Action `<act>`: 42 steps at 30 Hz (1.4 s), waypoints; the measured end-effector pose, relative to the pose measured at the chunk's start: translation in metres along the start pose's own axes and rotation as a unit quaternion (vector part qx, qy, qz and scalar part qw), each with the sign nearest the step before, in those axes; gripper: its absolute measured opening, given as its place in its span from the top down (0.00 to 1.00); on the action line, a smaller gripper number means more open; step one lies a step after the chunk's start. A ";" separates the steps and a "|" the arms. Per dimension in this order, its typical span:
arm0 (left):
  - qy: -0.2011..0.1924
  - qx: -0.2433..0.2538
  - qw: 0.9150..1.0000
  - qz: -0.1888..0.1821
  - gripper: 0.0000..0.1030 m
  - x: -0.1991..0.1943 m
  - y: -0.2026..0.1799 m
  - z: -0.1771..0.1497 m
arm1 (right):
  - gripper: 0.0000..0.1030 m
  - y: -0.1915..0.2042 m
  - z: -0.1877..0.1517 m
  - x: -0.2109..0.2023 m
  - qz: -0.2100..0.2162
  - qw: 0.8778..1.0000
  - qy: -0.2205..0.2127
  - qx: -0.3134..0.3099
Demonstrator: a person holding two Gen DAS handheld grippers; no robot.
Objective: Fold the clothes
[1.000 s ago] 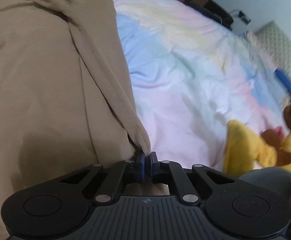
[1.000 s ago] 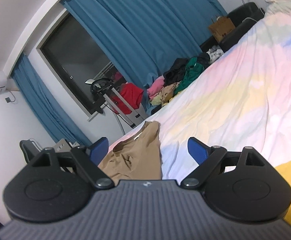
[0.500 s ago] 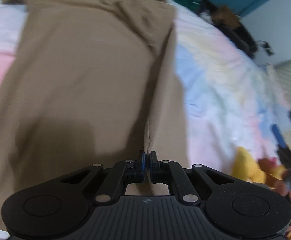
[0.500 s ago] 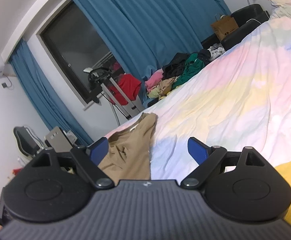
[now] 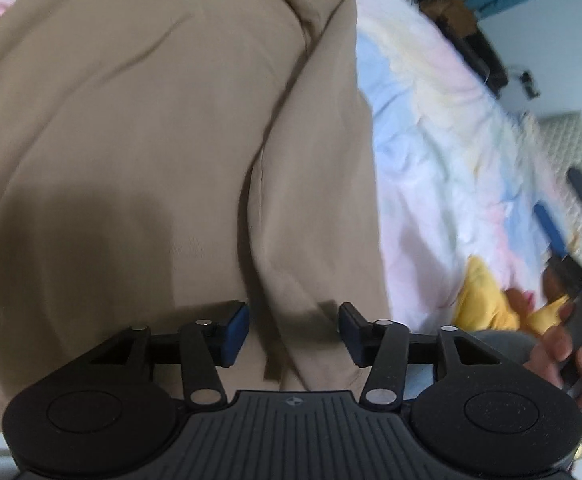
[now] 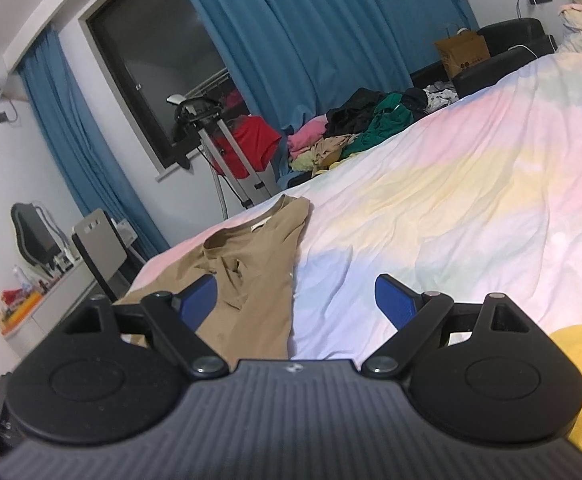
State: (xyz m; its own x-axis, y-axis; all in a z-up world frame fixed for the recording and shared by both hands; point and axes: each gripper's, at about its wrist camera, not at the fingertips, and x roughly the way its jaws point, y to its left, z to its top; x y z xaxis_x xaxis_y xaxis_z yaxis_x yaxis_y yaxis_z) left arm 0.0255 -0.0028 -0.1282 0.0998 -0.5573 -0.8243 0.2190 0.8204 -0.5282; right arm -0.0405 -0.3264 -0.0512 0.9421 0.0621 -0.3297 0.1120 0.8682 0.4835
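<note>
A tan T-shirt (image 5: pixel 151 128) lies spread on the pastel bed cover (image 5: pixel 443 152), its right side folded inward as a long flap. My left gripper (image 5: pixel 293 330) hovers over the flap's lower end; its jaws are opening and the cloth lies below them, unpinched. In the right wrist view the same tan T-shirt (image 6: pixel 251 264) lies at the bed's far left, collar away from me. My right gripper (image 6: pixel 295 300) stands open above the bed cover (image 6: pixel 451 200) with nothing between its fingers.
A yellow garment (image 5: pixel 487 300) lies at the bed's right, and a hand (image 5: pixel 563 344) holds the other gripper there. A pile of clothes (image 6: pixel 355 128) sits beyond the bed. Blue curtains (image 6: pixel 323 28), a drying rack (image 6: pixel 227 148), a chair (image 6: pixel 99 248) and a desk line the wall.
My left gripper has let go of the T-shirt's folded edge and its jaws have parted. The flap now lies flat on the shirt. The right gripper shifted slightly and stays open.
</note>
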 end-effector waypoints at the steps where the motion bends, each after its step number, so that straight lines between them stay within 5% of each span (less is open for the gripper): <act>1: 0.003 0.009 1.000 0.012 0.67 0.003 -0.005 -0.002 | 0.15 0.001 -0.001 0.000 -0.001 1.000 0.001 -0.003; 2: 0.007 0.018 1.000 0.015 0.86 0.005 -0.006 -0.005 | 0.15 0.002 -0.001 0.000 -0.002 1.000 0.001 -0.006; 3: 0.006 0.026 1.000 0.013 0.94 0.003 -0.007 -0.009 | 0.15 0.003 -0.001 0.000 -0.003 1.000 0.002 -0.008; 11: -0.023 0.047 0.999 0.011 0.95 -0.012 -0.016 -0.028 | 0.15 0.022 0.000 0.015 0.032 0.997 0.041 -0.055; 21: -0.067 0.033 0.997 0.021 0.95 -0.008 -0.014 -0.040 | 0.17 0.117 0.021 0.179 0.123 0.963 0.166 -0.175; 23: -0.078 0.026 0.996 0.028 0.96 -0.005 -0.013 -0.042 | 0.30 0.132 0.010 0.222 0.117 0.956 0.181 -0.200; 30: -0.103 0.001 0.994 0.037 0.97 -0.005 -0.007 -0.043 | 0.36 0.124 -0.033 0.324 0.065 0.958 0.194 -0.201; 32: -0.107 0.011 0.993 0.040 0.98 -0.005 -0.009 -0.042 | 0.94 0.127 -0.038 0.330 0.065 0.956 0.178 -0.225; 42: -0.122 -0.016 0.992 0.006 0.98 -0.009 -0.008 -0.054 | 0.95 0.168 0.027 0.336 0.104 0.973 0.097 -0.180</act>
State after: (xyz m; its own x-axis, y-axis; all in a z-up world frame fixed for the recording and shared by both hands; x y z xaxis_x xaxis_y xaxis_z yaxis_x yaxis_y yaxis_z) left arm -0.0292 0.0027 -0.1275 0.3346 -0.5585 -0.7591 0.1863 0.8288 -0.5276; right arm 0.3029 -0.1734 -0.0590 0.8512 0.3162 -0.4189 -0.2254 0.9410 0.2523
